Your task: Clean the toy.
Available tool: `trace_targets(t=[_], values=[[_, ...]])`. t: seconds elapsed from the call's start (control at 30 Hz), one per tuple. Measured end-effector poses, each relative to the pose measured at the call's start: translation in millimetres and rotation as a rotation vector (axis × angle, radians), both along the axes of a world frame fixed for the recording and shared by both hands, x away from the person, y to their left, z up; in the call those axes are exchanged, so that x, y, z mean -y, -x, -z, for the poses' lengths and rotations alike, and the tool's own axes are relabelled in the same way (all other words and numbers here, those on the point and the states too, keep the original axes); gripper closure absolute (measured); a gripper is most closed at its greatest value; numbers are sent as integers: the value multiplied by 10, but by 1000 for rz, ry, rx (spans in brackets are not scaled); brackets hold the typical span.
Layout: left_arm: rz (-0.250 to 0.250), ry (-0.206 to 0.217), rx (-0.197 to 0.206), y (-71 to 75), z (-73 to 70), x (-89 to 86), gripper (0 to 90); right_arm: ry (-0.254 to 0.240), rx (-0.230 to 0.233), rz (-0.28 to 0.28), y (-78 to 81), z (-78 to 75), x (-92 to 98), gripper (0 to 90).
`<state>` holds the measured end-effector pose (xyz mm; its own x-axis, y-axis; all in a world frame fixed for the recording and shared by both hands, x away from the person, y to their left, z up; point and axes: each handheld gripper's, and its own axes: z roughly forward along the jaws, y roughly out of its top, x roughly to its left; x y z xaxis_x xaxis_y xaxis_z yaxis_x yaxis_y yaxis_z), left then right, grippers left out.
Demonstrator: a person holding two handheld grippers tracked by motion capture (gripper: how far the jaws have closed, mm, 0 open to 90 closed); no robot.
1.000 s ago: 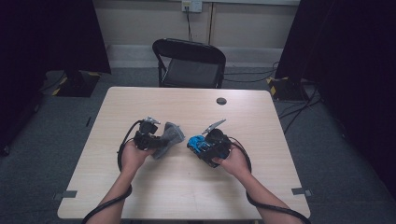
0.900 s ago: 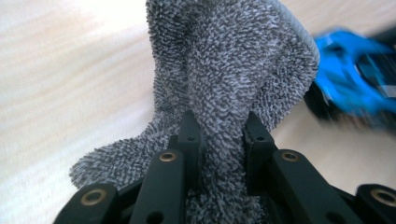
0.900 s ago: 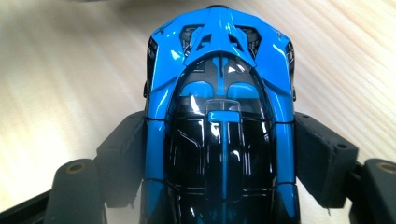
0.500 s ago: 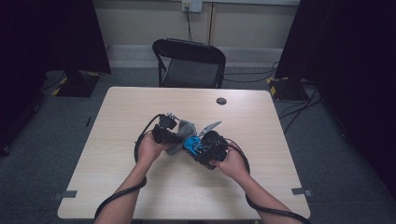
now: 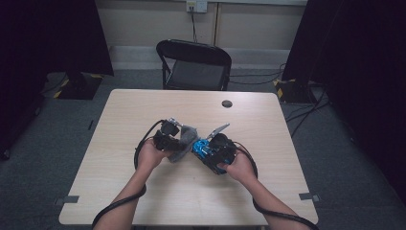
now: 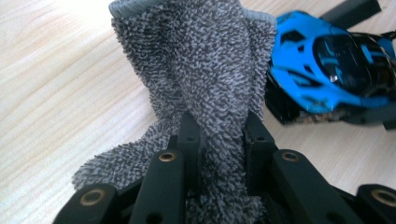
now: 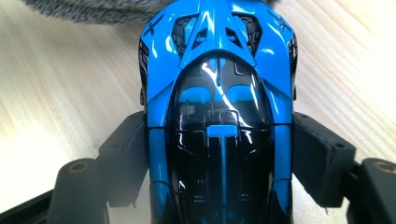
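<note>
Table of pale wood, black chair behind.

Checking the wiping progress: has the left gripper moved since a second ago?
Yes. The left gripper has shifted right across the table, toward the toy car.

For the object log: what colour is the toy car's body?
Bright blue with a glossy black canopy, on the small plastic toy car; clearest in the right gripper view.
</note>
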<state>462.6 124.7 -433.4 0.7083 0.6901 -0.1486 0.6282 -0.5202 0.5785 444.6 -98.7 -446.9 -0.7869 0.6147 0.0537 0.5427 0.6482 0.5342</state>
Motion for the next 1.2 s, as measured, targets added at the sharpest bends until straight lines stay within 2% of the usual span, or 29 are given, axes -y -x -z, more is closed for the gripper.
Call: trace_targets(t=[0.17, 0.43, 0.7, 0.83, 0.93, 1.03, 1.2], values=[[29, -26, 5, 58, 5, 10, 738, 21, -2, 18, -37, 11, 33, 275], [62, -42, 6, 158, -5, 22, 737, 30, -3, 44, -92, -7, 77, 275], [97, -34, 0, 273, -66, 4, 737, 31, -1, 63, -145, -36, 126, 275], [72, -3, 17, 285, -140, -78, 734, 23, -10, 66, -154, -41, 154, 275], [16, 13, 31, 232, -212, -167, 734, 19, -13, 55, -133, -40, 152, 275], [-32, 7, 36, 139, -247, -225, 736, 12, -5, 33, -89, -46, 132, 274], [-68, 4, 31, -12, -230, -215, 737, 12, -8, 0, -19, -61, 78, 275]])
